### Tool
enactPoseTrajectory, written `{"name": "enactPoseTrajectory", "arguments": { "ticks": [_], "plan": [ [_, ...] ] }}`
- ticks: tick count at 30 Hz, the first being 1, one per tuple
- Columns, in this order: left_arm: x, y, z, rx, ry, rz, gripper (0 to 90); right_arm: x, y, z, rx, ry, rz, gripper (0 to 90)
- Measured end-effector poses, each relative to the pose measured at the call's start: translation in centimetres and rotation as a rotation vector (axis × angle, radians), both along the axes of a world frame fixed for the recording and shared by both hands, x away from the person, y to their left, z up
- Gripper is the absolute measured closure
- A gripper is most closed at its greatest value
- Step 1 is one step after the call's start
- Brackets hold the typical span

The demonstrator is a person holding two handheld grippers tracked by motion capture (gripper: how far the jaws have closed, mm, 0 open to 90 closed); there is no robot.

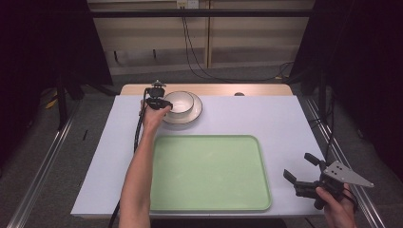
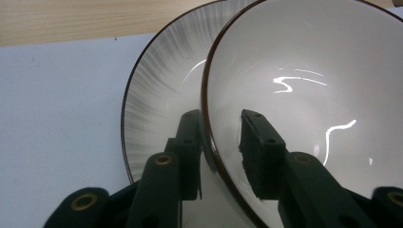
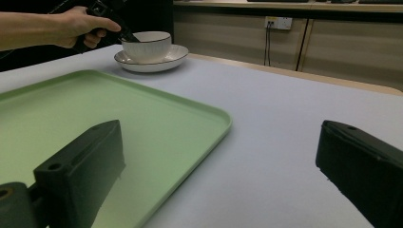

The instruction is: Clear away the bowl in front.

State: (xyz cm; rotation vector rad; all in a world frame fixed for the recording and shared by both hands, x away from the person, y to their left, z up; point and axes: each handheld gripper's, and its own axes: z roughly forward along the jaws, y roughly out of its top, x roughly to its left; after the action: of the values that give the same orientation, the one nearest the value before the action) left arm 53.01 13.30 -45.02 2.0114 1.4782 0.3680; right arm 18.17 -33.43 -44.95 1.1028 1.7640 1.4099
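Right hand-held gripper (image 1: 300, 169) wide open, empty | left hand-held gripper (image 2: 222, 130) straddles bowl (image 2: 304, 95) rim

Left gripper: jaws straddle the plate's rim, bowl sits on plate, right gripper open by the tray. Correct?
Not quite. The left gripper straddles the bowl's rim, not the plate's; the left gripper view shows one jaw inside the bowl. The rest holds: right gripper open beside the green tray.

The left hand-held gripper (image 2: 221, 142) is straddling the white bowl's (image 2: 304, 71) rim; the bowl is sitting on a plate (image 2: 161, 90).
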Motion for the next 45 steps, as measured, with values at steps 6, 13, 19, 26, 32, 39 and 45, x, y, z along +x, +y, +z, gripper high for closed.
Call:
{"name": "enactPoseTrajectory", "arguments": {
  "ticks": [6, 13, 19, 26, 32, 39, 45],
  "plan": [
    [0.1, 0.1, -0.1, -0.049, 0.015, -0.004, 77.6, 0.0, 0.0, 0.0, -0.001, 0.004, -0.001, 1.8],
    [0.2, 0.4, -0.1, -0.108, 0.035, 0.011, 80.4, 0.0, 0.1, 0.0, 0.0, 0.001, -0.004, 1.8],
    [0.2, 0.6, -0.1, -0.128, 0.044, 0.02, 81.8, 0.0, 0.1, 0.0, -0.001, 0.002, -0.003, 1.8],
    [0.1, 0.9, 0.0, -0.169, 0.054, 0.044, 82.2, -0.1, -0.1, 0.1, 0.0, 0.001, -0.003, 1.7],
    [0.0, 0.9, 0.3, -0.178, 0.054, 0.042, 82.2, 0.0, 0.0, 0.0, 0.0, 0.003, -0.005, 1.8],
    [-0.1, 1.1, 0.2, -0.195, 0.049, 0.053, 82.2, -0.1, -0.1, 0.1, 0.001, 0.004, -0.004, 1.8],
    [-0.5, 1.2, 0.9, -0.212, 0.034, 0.04, 82.2, 0.0, 0.0, 0.1, 0.002, -0.002, -0.007, 1.7]
  ]
}}
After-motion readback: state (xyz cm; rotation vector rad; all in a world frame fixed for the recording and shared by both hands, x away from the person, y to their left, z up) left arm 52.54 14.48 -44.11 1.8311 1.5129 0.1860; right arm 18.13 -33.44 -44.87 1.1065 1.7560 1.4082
